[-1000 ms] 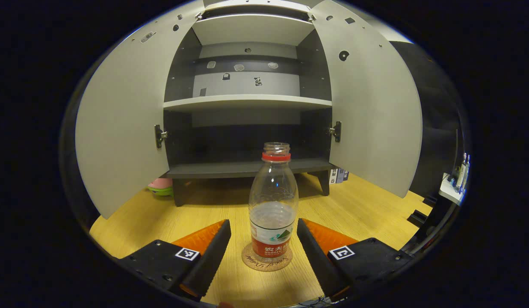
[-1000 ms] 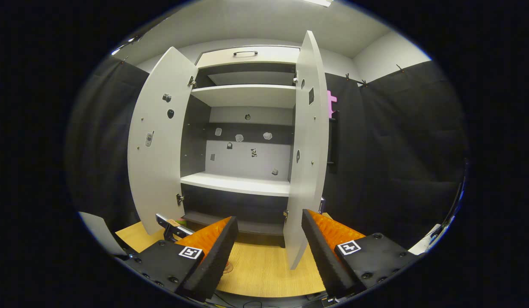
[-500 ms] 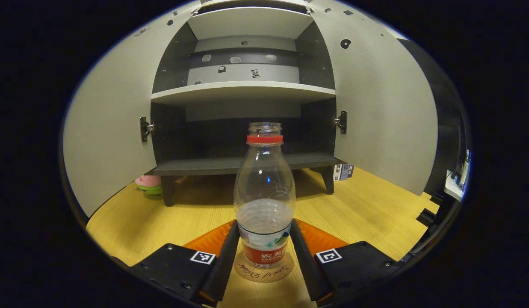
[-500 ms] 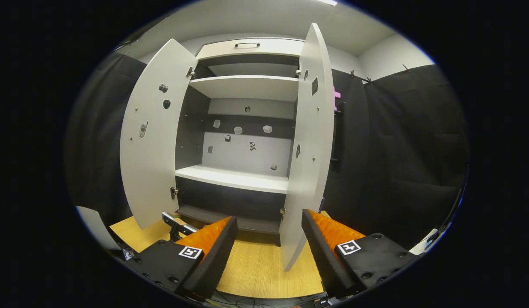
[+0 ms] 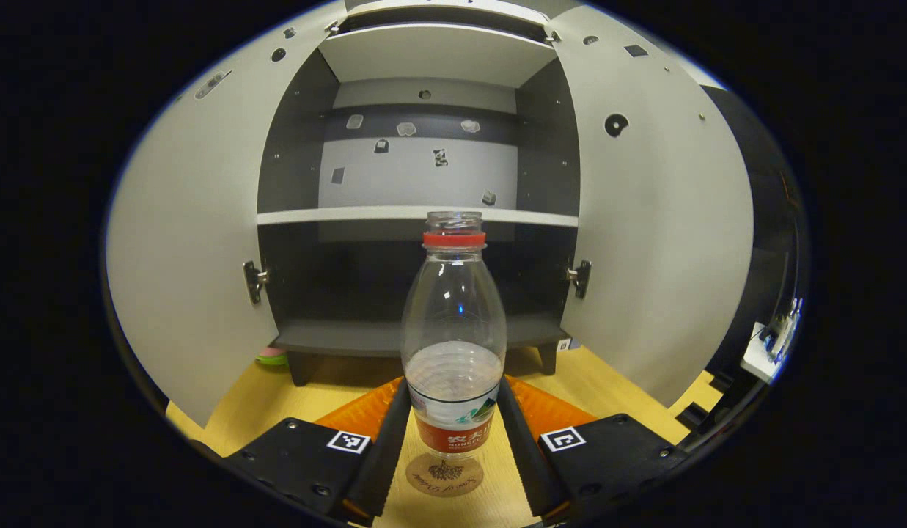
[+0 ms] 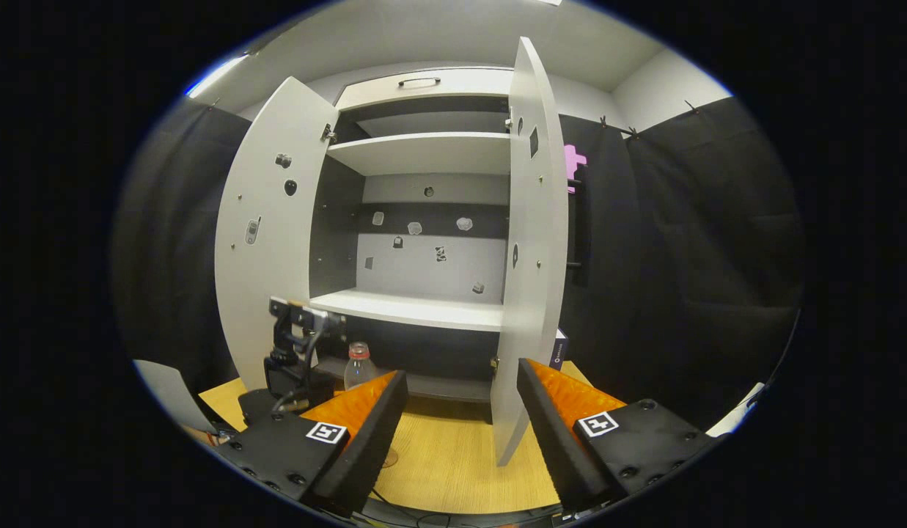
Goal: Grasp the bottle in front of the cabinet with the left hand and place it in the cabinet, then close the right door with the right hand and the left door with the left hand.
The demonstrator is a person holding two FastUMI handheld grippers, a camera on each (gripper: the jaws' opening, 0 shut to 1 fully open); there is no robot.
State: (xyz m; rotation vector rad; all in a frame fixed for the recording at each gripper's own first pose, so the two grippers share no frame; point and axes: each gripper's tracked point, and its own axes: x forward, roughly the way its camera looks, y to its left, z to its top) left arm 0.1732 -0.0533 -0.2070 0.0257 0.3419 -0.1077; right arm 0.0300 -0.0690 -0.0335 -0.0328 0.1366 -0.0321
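A clear plastic bottle (image 5: 453,345) with a red neck ring, a red label and some water stands upright between the fingers of my left gripper (image 5: 453,383), which is shut on its lower body. The bottle hangs a little above a round cork coaster (image 5: 444,475) on the wooden table. Straight ahead is the cabinet, both doors swung wide, its dark bottom shelf (image 5: 365,337) bare. In the right gripper view my right gripper (image 6: 460,370) is open and holds nothing, just in front of the right door's edge (image 6: 534,279). The left gripper (image 6: 295,352) and bottle (image 6: 358,365) appear at lower left.
The left door (image 5: 189,249) and right door (image 5: 658,235) flank the opening. A pink and green object (image 5: 271,358) lies behind the left door. A small box (image 6: 559,350) sits by the cabinet's right foot. A white middle shelf (image 6: 416,309) spans the cabinet.
My left gripper went from open to shut on the bottle, then lifted it off the coaster. The right gripper barely moved; the left gripper with the bottle rose into its view.
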